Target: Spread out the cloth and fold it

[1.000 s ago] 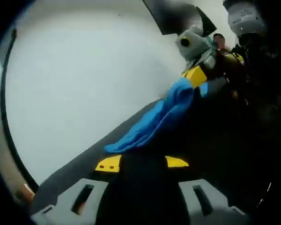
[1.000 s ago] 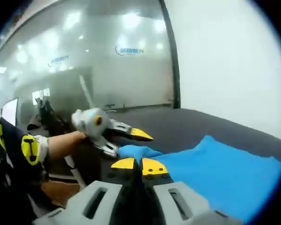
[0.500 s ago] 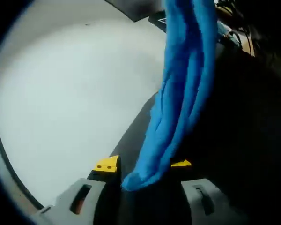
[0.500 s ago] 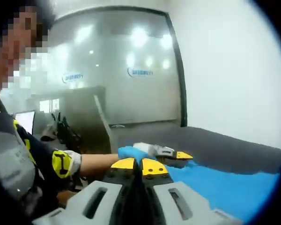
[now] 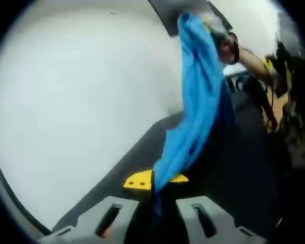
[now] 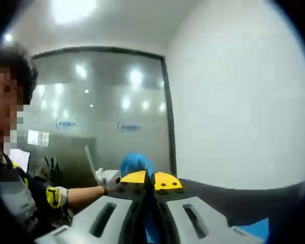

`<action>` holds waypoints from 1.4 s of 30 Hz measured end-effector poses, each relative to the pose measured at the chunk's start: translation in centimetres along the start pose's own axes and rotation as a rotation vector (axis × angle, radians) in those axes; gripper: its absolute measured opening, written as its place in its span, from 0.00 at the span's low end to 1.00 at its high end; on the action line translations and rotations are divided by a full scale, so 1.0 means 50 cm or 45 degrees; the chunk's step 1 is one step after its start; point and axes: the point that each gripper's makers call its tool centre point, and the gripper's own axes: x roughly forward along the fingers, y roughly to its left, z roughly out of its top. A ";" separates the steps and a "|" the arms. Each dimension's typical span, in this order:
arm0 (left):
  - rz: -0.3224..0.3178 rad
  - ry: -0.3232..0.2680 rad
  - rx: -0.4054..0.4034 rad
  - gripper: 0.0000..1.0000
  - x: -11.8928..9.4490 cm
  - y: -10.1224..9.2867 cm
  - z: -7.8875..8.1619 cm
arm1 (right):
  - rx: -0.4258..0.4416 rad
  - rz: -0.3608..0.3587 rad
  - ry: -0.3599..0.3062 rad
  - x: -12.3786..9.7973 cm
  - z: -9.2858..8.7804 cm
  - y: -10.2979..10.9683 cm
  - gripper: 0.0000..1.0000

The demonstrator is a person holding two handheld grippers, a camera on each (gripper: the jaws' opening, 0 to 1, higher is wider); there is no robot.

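**A:** What was nearest to you in the left gripper view?

**B:** Your left gripper (image 5: 157,181) sat at the bottom, grey body with yellow tips. You had its jaws clenched on the lower end of the blue cloth (image 5: 195,107), which ran between the tips and down into the gap behind them.

**A:** And the cloth itself?

**B:** It was soft and limp, gathered into a long twisted rope with deep folds rather than spread flat. It rose from your left jaws up toward the top of that view, where the other gripper (image 5: 213,26) met its upper end. Only a small patch near the left jaws looked close to the dark tabletop (image 5: 142,150); the rest hung clear in the air.

**A:** How about your right side?

**B:** In the right gripper view your right gripper (image 6: 152,181) had its yellow tips pressed together on a bunched blue corner of the cloth (image 6: 137,163), which puffed up just above them. A strip of blue also showed low at the right.

**A:** Room to move?

**B:** The matte dark tabletop (image 6: 229,206) stretched open beyond the tips to its far edge. Past it stood a smooth white wall (image 6: 234,101) and a glossy glass partition (image 6: 91,117).
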 end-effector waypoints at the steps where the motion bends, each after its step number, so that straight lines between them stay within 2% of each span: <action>1: 0.039 0.014 0.041 0.01 -0.006 0.020 0.025 | -0.019 -0.017 -0.017 -0.004 0.025 -0.016 0.00; 2: 0.078 0.021 0.096 0.01 -0.015 0.042 0.052 | -0.016 -0.020 -0.023 -0.007 0.045 -0.029 0.00; 5: 0.105 -0.012 0.095 0.01 -0.041 0.084 0.167 | -0.058 -0.039 -0.037 -0.009 0.100 -0.051 0.00; 7: 0.118 0.000 0.179 0.01 -0.059 0.109 0.235 | -0.145 -0.046 -0.052 -0.011 0.149 -0.057 0.00; 8: 0.104 0.024 0.227 0.01 -0.068 0.117 0.265 | -0.176 -0.055 -0.057 -0.012 0.172 -0.059 0.00; 10: 0.034 0.045 0.221 0.01 -0.081 0.118 0.314 | -0.281 -0.078 -0.054 -0.012 0.220 -0.069 0.00; 13: 0.066 0.059 0.291 0.01 -0.098 0.151 0.402 | -0.324 -0.113 -0.084 -0.004 0.281 -0.091 0.00; 14: 0.088 0.041 0.302 0.01 -0.098 0.166 0.427 | -0.322 -0.136 -0.087 0.001 0.291 -0.105 0.00; 16: 0.095 0.048 0.269 0.01 -0.084 0.185 0.444 | -0.357 -0.186 -0.066 0.014 0.290 -0.140 0.00; 18: 0.065 0.084 0.271 0.01 -0.058 0.195 0.424 | -0.350 -0.228 0.034 0.031 0.250 -0.189 0.00; 19: 0.044 0.113 0.224 0.01 -0.040 0.199 0.403 | -0.338 -0.228 0.056 0.040 0.231 -0.211 0.00; 21: 0.080 0.155 0.199 0.01 -0.001 0.241 0.371 | -0.269 -0.242 0.065 0.060 0.206 -0.269 0.00; 22: 0.132 0.162 0.212 0.01 0.017 0.273 0.367 | -0.285 -0.254 0.074 0.070 0.203 -0.295 0.00; 23: 0.168 0.140 0.241 0.01 0.039 0.305 0.377 | -0.321 -0.286 0.096 0.076 0.204 -0.319 0.00; 24: 0.240 0.112 0.192 0.01 0.056 0.345 0.394 | -0.404 -0.321 0.137 0.091 0.217 -0.362 0.00; 25: 0.355 0.087 0.149 0.01 0.064 0.386 0.415 | -0.413 -0.353 0.104 0.097 0.255 -0.386 0.00; 26: 0.471 0.006 0.202 0.01 0.061 0.417 0.463 | -0.362 -0.364 -0.006 0.102 0.307 -0.393 0.00; 27: 0.539 -0.053 0.279 0.01 0.048 0.425 0.503 | -0.307 -0.337 -0.110 0.103 0.351 -0.382 0.00; 28: 0.579 -0.098 0.319 0.01 0.038 0.426 0.527 | -0.264 -0.312 -0.158 0.095 0.378 -0.367 0.00; 29: 0.571 -0.167 0.371 0.01 0.021 0.401 0.556 | -0.238 -0.318 -0.199 0.085 0.397 -0.358 0.00; 30: 0.532 -0.198 0.415 0.01 0.013 0.374 0.561 | -0.260 -0.308 -0.203 0.068 0.400 -0.338 0.00; 31: 0.507 -0.201 0.442 0.01 0.002 0.350 0.557 | -0.292 -0.283 -0.198 0.051 0.394 -0.317 0.00; 32: 0.500 -0.193 0.457 0.01 -0.007 0.323 0.539 | -0.298 -0.273 -0.180 0.029 0.373 -0.297 0.00; 34: 0.447 -0.174 0.513 0.01 -0.019 0.245 0.487 | -0.251 -0.218 -0.189 -0.008 0.329 -0.253 0.00; 35: 0.422 -0.155 0.555 0.01 -0.021 0.199 0.445 | -0.207 -0.193 -0.200 -0.035 0.287 -0.228 0.00; 36: 0.381 -0.117 0.607 0.01 -0.021 0.143 0.392 | -0.154 -0.181 -0.200 -0.066 0.234 -0.208 0.00; 37: 0.342 -0.113 0.620 0.01 -0.014 0.103 0.354 | -0.116 -0.159 -0.184 -0.096 0.176 -0.186 0.00; 38: 0.284 -0.099 0.601 0.01 -0.001 0.042 0.291 | -0.029 -0.211 -0.130 -0.139 0.099 -0.180 0.00; 39: 0.214 -0.027 0.594 0.01 0.012 -0.020 0.211 | 0.018 -0.231 -0.129 -0.176 0.031 -0.164 0.00; 41: 0.044 0.084 0.522 0.01 0.030 -0.159 0.059 | 0.161 -0.272 0.010 -0.254 -0.129 -0.133 0.00; 42: -0.012 0.135 0.488 0.01 0.038 -0.214 -0.004 | 0.252 -0.276 0.066 -0.286 -0.197 -0.119 0.00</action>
